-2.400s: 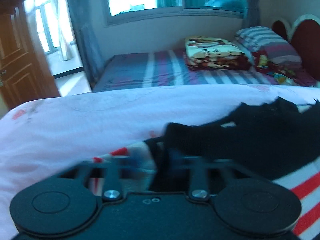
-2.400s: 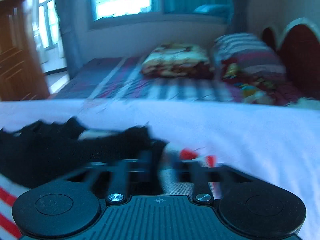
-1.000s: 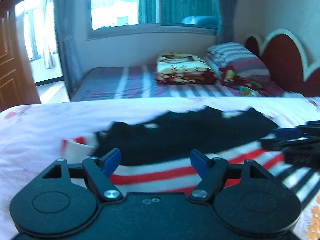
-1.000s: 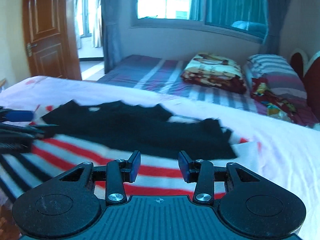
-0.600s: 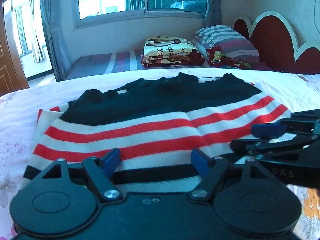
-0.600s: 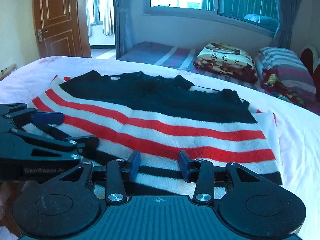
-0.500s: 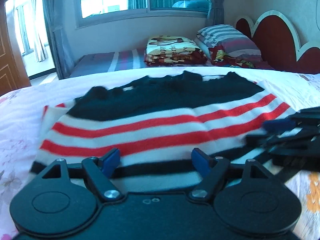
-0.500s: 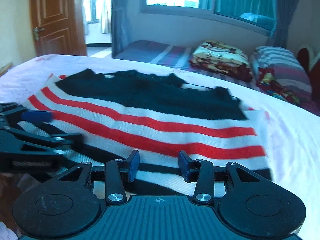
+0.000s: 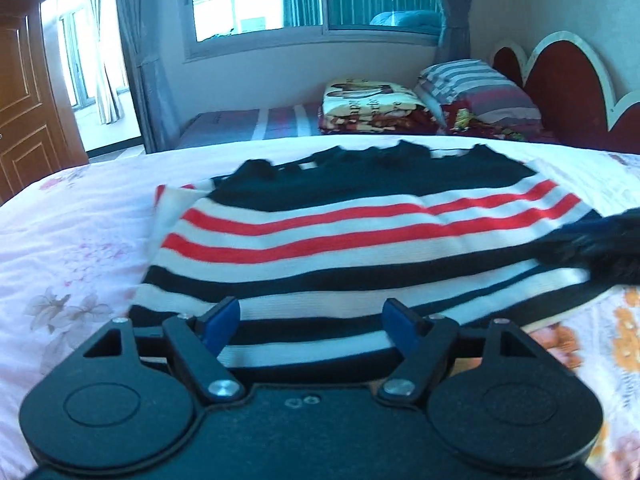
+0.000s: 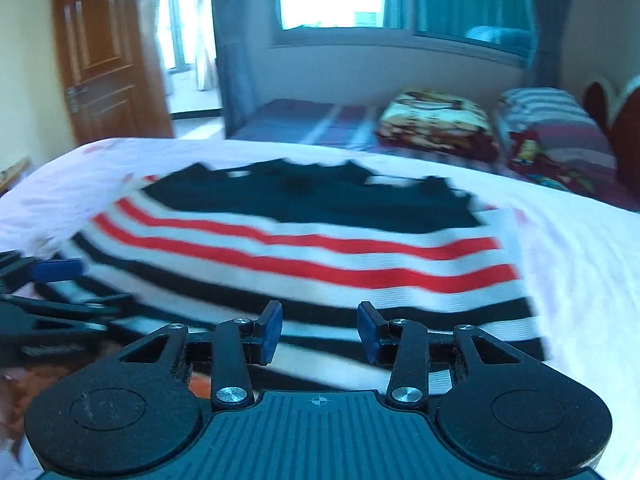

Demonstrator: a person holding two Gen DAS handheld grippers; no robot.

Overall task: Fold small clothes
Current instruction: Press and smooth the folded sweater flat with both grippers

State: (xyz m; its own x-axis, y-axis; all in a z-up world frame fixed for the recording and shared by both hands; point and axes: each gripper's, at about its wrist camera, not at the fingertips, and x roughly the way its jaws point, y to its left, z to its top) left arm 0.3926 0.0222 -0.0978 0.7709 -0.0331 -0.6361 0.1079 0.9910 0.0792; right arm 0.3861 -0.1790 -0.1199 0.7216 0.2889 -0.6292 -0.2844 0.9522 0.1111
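A small striped sweater (image 9: pixel 360 240) with a black top and red, white and black stripes lies flat on the pale floral bed sheet (image 9: pixel 72 264). It also shows in the right wrist view (image 10: pixel 304 252). My left gripper (image 9: pixel 312 320) is open and empty, just above the sweater's near hem. My right gripper (image 10: pixel 318 328) is open and empty over the near hem too. The right gripper appears blurred at the right edge of the left wrist view (image 9: pixel 600 244). The left gripper shows at the left edge of the right wrist view (image 10: pixel 48 292).
A second bed with a striped cover (image 9: pixel 256 120) stands behind, carrying a folded patterned blanket (image 9: pixel 372 104) and striped pillows (image 9: pixel 480 88). A red headboard (image 9: pixel 568 84) is at the right, a wooden door (image 10: pixel 100 56) at the left, windows with curtains at the back.
Both grippers let go of the sweater, opened and drew back toward its near hem. The sweater went from bunched to lying spread flat.
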